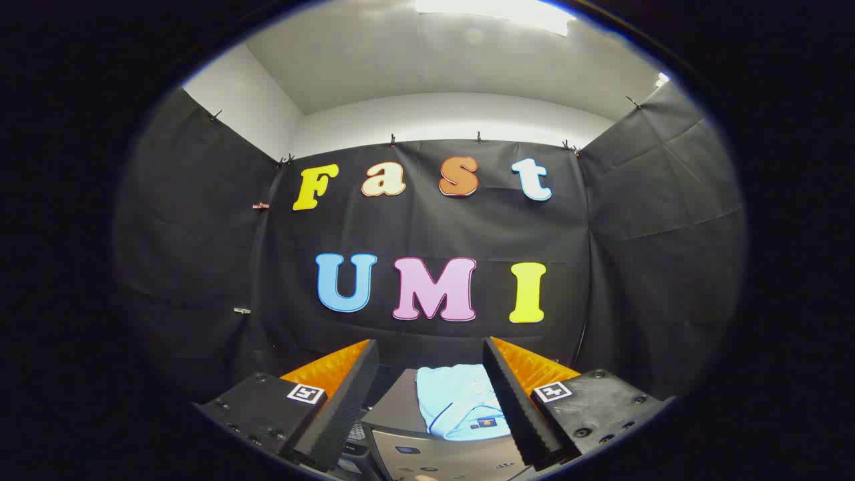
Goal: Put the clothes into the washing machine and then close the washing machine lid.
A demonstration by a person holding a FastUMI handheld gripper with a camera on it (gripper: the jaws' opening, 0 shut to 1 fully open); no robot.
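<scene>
Shirt waits on the washer

Your hand-held gripper (pixel 427 401) hangs open above the shirt (pixel 459 409), low centre; grab too little and it may slip.

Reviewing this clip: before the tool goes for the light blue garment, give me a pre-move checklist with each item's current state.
1. Tool open: ok, its fingers stand wide apart and hold nothing.
2. Light blue garment in sight: ok, it lies folded on top of the washing machine, between the fingers and below them.
3. Garment centred in the gap: not ok, it sits nearer the right finger, which covers its edge.
4. Fingers touching the garment: cannot tell, though they appear to be above it.
5. Washing machine lid open for loading: cannot tell, the garment seems to lie on a flat grey top.
6. Other clothes to load: cannot tell.
</scene>
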